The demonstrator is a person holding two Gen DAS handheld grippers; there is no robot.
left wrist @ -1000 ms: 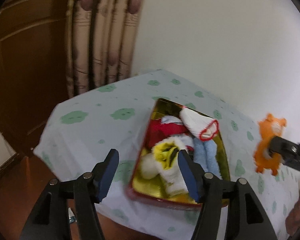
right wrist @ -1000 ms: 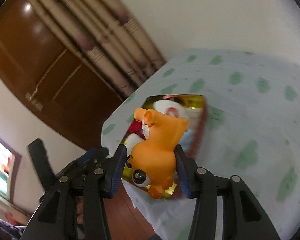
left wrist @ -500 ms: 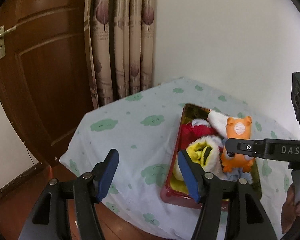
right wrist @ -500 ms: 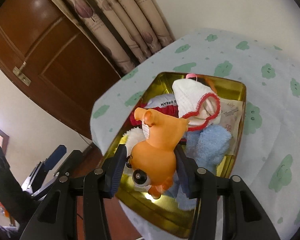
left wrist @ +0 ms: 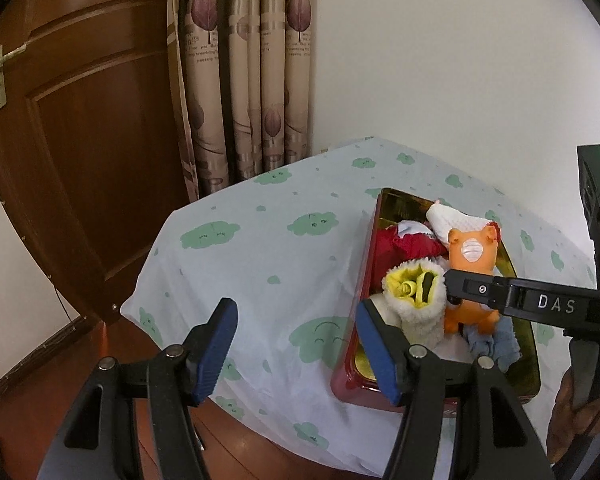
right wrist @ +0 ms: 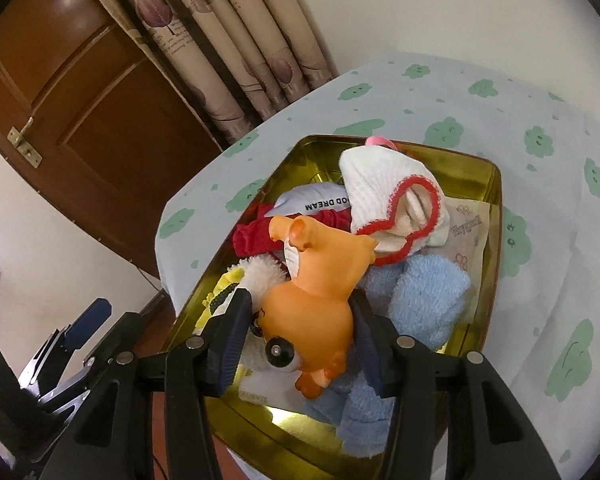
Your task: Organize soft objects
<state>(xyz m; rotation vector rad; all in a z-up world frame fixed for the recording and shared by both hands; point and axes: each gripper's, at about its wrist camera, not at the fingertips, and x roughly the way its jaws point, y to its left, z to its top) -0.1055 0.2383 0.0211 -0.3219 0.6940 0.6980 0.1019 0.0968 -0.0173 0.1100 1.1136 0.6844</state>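
An orange rubber animal toy point(right wrist: 316, 292) sits between the jaws of my right gripper point(right wrist: 300, 320), low over the gold tin tray point(right wrist: 496, 184) and touching the soft things in it. The jaws look slightly spread beside the toy. The tray holds a white sock with red trim point(right wrist: 392, 204), a blue fluffy sock point(right wrist: 424, 300), a red cloth point(right wrist: 252, 236) and a yellow-white fluffy sock point(left wrist: 416, 296). In the left wrist view the toy point(left wrist: 470, 256) stands in the tray point(left wrist: 352, 360). My left gripper point(left wrist: 296, 344) is open and empty, left of the tray.
The tray lies on a table under a pale cloth with green clouds point(left wrist: 260, 248). A brown door point(left wrist: 80, 140) and patterned curtains point(left wrist: 244, 80) stand behind the table. A white wall point(left wrist: 440, 60) is at the right. Wooden floor point(left wrist: 40, 360) shows below the table edge.
My right gripper carried the orange toy from the table's right side over the tray and lowered it onto the socks. Its jaws have widened a little. The left gripper drew back, staying open.
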